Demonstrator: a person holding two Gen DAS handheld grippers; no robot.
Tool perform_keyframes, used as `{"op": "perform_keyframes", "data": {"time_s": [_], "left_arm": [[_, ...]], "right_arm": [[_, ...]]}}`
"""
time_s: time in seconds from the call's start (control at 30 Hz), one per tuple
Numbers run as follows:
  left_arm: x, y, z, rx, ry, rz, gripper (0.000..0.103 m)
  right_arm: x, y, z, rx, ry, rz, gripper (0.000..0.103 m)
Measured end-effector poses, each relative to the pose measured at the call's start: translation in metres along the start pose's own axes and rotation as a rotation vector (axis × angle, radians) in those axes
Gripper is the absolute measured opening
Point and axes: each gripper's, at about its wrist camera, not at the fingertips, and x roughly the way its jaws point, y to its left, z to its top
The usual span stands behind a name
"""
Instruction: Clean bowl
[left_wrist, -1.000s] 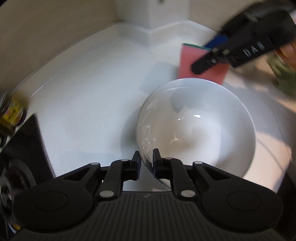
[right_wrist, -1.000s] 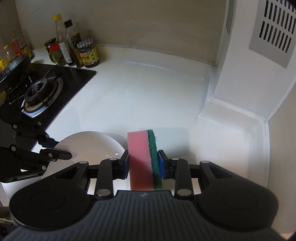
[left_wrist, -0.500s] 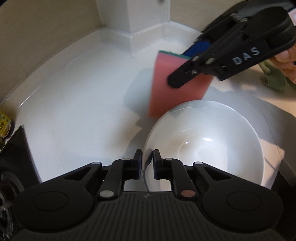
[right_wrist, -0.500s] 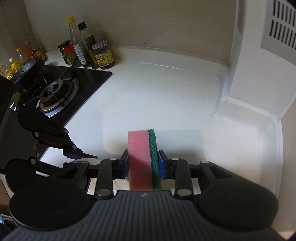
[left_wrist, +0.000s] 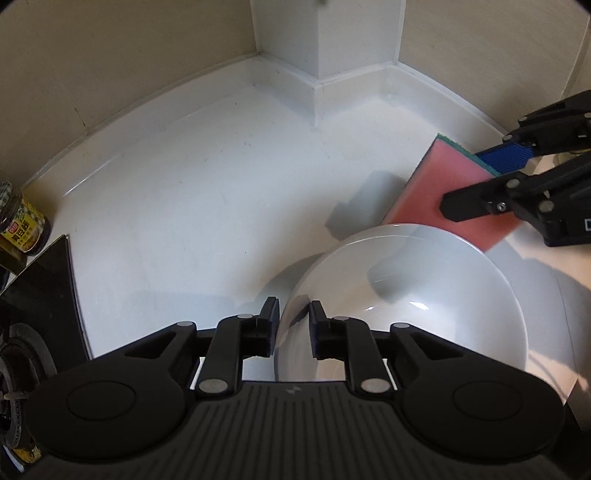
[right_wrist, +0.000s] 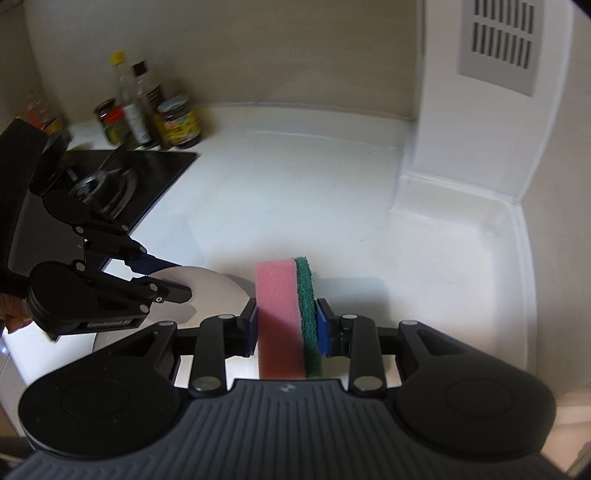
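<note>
White kitchen counter (left_wrist: 184, 206), bowl (left_wrist: 424, 306) resting near its front edge. Left gripper (left_wrist: 291, 326) clamps the bowl's near rim. Right gripper (right_wrist: 286, 326) grips the sponge (right_wrist: 282, 317) beyond the bowl's far rim. Scrubbing stage unclear; inside contact requires lowering the sponge.

The bowl (left_wrist: 424, 295) is white, round and shiny, and it looks empty inside. It sits near the front edge of the white counter. The sponge (right_wrist: 286, 317) is pink with a green scrubby side. It stands on its edge, just past the bowl's far rim.
</note>
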Motion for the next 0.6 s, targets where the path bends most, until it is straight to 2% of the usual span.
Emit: {"op": "perform_keyframes", "data": {"time_s": [0.23,0.27,0.3,0.37,0.47,0.6], "left_arm": [[-0.008,0.013,-0.017,-0.099,0.038,0.012,0.019],[-0.008,0.014,-0.019,-0.105,0.037,0.008,0.015],[-0.008,0.013,-0.02,-0.098,0.03,-0.004,0.007],[-0.008,0.009,-0.02,-0.068,0.028,0.001,0.007],[-0.006,-0.001,-0.014,0.045,0.027,0.038,0.009],[-0.003,-0.007,-0.005,0.166,0.011,0.044,0.011]], "right_arm": [[-0.003,-0.006,-0.006,0.038,-0.002,0.016,0.027],[-0.004,-0.006,-0.006,0.036,-0.001,0.019,0.027],[-0.004,-0.005,-0.006,0.033,0.001,0.021,0.027],[0.0,0.0,-0.003,-0.004,0.013,0.013,0.027],[0.004,0.006,0.004,-0.051,0.029,0.004,0.027],[0.019,0.024,0.022,-0.199,0.048,-0.034,0.028]]}}
